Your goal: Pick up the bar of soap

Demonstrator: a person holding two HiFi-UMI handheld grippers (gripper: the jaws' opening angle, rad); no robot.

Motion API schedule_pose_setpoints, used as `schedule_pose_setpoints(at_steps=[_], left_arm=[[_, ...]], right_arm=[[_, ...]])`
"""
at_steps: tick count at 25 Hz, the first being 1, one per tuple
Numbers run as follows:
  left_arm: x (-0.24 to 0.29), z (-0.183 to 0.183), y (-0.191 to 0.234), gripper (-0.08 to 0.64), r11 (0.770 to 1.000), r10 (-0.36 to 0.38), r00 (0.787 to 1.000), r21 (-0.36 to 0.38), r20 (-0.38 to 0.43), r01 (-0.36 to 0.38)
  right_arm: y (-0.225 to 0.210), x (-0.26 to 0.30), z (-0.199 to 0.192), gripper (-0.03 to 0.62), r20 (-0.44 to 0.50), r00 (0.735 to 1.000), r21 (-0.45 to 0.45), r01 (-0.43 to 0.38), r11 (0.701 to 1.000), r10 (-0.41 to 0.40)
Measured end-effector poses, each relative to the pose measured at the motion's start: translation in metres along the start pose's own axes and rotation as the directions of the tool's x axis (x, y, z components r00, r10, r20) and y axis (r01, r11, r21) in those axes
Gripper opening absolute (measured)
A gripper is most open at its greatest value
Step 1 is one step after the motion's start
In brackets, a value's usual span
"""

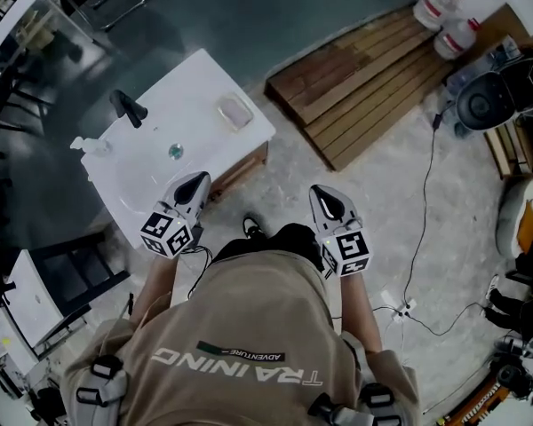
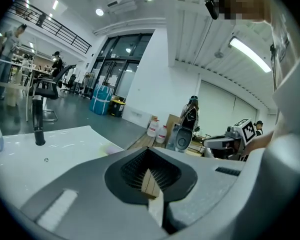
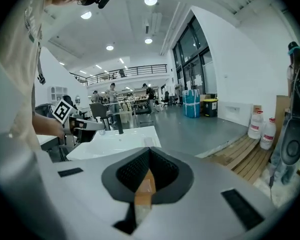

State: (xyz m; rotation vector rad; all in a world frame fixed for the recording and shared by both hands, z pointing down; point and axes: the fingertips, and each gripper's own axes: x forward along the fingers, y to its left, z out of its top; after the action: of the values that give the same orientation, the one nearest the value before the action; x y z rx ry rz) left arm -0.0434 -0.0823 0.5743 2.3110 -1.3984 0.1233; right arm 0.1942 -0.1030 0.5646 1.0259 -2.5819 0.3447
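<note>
Near the white basin worktop's (image 1: 195, 82) right corner lies the pale rectangular bar of soap (image 1: 234, 111); left tool (image 1: 194, 185) and right tool (image 1: 325, 201) held back, jaws closed, empty (reach apparently not begun).

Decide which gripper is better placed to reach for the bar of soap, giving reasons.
Probably the left. The left gripper hangs over the white washstand, nearer the bar of soap; the right gripper is over the floor beside it. Both are shut.
</note>
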Motion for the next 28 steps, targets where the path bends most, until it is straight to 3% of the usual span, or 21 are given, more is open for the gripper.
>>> schedule_pose_setpoints(at_steps=[6,15,19,25,28], left_arm=[[-0.012,-0.001,0.016,-0.008,0.997,0.061,0.997,-0.042,0.039,-0.059],[-0.022,-0.002,0.037,-0.008,0.98,0.182,0.982,-0.088,0.045,-0.177],[-0.017,0.009,0.056,-0.008,0.954,0.286,0.957,-0.11,0.052,-0.279],[-0.006,0.046,0.082,-0.008,0.898,0.429,0.897,-0.157,0.107,-0.411],[0.003,0.07,0.09,-0.008,0.878,0.474,0.87,-0.145,0.135,-0.456]], right_arm=[[-0.001,0.011,-0.001,0.005,-0.049,0.998,-0.007,-0.037,0.999,0.036],[-0.004,0.075,0.024,0.005,-0.058,0.978,-0.025,-0.2,0.979,0.199],[-0.009,0.116,0.05,0.005,-0.037,0.952,-0.026,-0.306,0.952,0.305],[-0.023,0.178,0.079,0.005,-0.035,0.917,-0.167,-0.398,0.902,0.398],[-0.03,0.2,0.088,0.005,-0.063,0.898,-0.183,-0.438,0.88,0.435]])
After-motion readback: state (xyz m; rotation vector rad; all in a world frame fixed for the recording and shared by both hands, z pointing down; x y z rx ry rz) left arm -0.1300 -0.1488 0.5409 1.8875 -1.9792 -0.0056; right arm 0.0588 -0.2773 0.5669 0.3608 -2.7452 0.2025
